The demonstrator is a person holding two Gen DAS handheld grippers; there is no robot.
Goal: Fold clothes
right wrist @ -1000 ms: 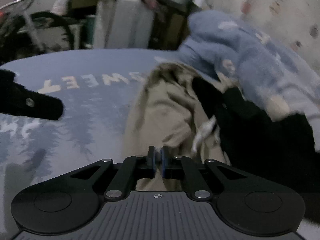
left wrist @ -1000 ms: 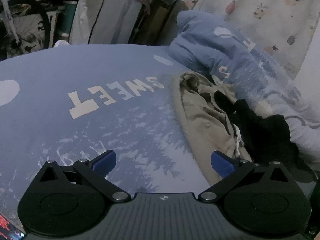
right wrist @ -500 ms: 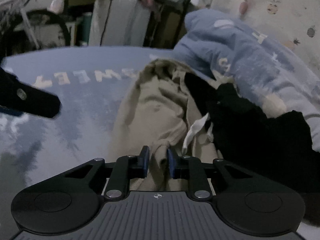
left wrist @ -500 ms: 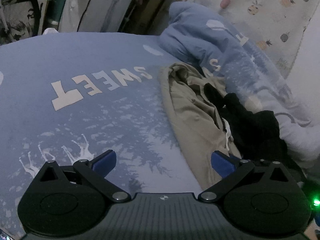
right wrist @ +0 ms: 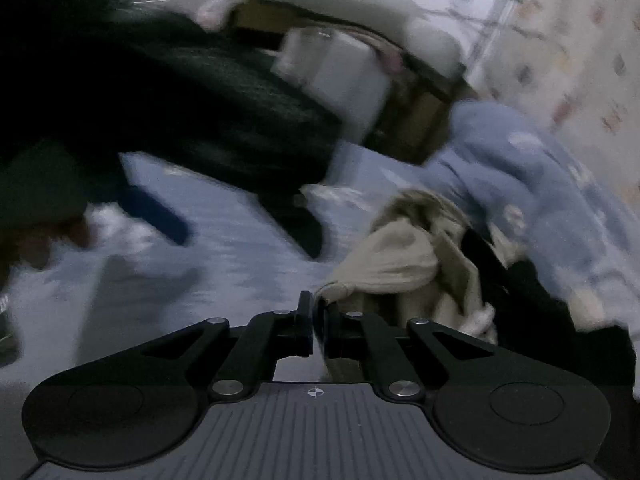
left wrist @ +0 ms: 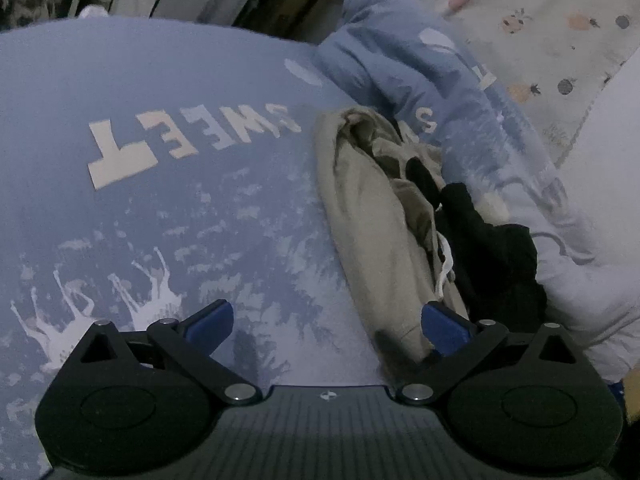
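Note:
A crumpled beige garment [left wrist: 360,216] lies on the blue printed bedspread [left wrist: 160,80], with a black garment [left wrist: 492,248] bunched against its right side. My left gripper [left wrist: 326,314] is open low over the bedspread, its right fingertip beside the beige garment's near end and nothing between the fingers. My right gripper [right wrist: 316,312] is shut on the near edge of the beige garment [right wrist: 396,260], which bunches up just past the fingertips. The black garment [right wrist: 532,304] lies to its right. The left gripper [right wrist: 248,242] and a dark sleeve [right wrist: 180,100] cross the blurred right wrist view.
A heaped blue duvet [left wrist: 420,80] rises behind and right of the clothes. A fruit-patterned curtain [left wrist: 540,20] hangs at the far right. Pale bags and dark clutter [right wrist: 340,72] stand beyond the bed's far edge. Bare bedspread stretches to the left.
The right gripper's jaws closed on the beige fabric that stood between them, and its view swung left and rolled. The left gripper sank closer to the beige garment, still open.

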